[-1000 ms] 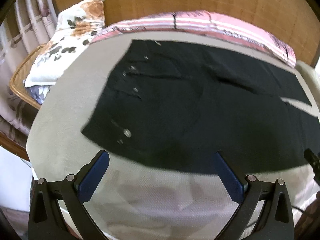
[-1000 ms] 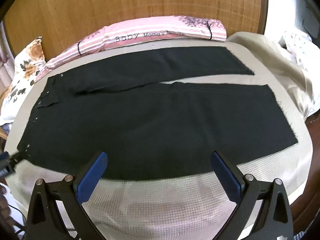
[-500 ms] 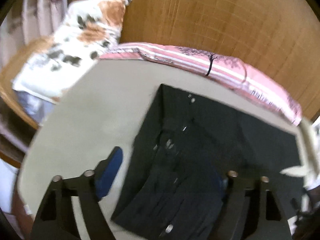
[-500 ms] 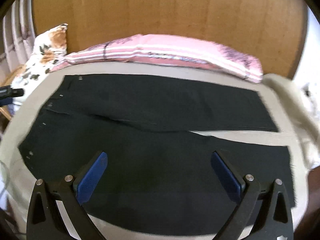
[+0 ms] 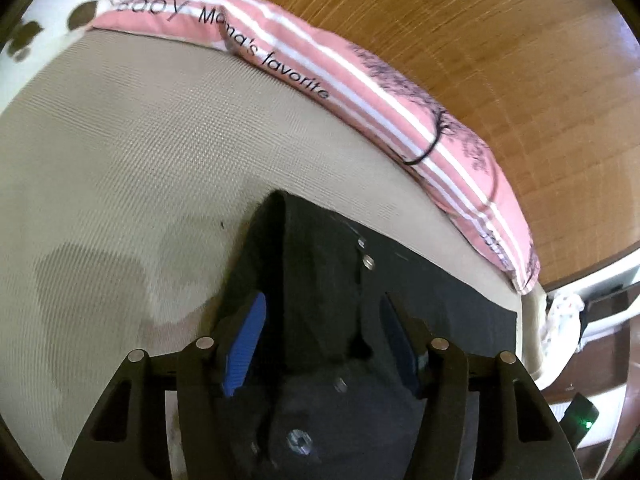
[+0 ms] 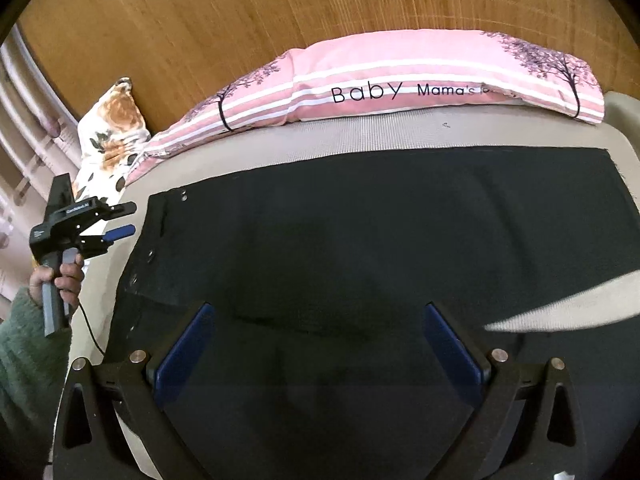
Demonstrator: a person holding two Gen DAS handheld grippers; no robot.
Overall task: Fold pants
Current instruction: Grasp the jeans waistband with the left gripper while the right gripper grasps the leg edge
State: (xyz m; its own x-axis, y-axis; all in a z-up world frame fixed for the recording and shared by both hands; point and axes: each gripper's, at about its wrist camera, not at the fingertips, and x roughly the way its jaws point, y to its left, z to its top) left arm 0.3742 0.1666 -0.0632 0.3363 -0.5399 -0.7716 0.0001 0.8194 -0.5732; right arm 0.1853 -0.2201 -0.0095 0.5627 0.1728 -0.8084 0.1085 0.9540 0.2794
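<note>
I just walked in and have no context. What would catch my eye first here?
Black pants spread flat across a beige bed cover dominate both views. A long pink striped pillow printed "Baby Mama's favorite" lies behind them against the wooden headboard. At the waistband's far corner, the left gripper is closing around the fabric, while the right gripper hovers open over the legs.

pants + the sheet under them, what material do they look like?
Pants: black woven cloth, matte, probably denim or twill; small metal rivets and a button show at the waist.
Bed cover: beige fabric, matte, with a fine waffle or mesh weave visible close up; the fibre cannot be told.
</note>
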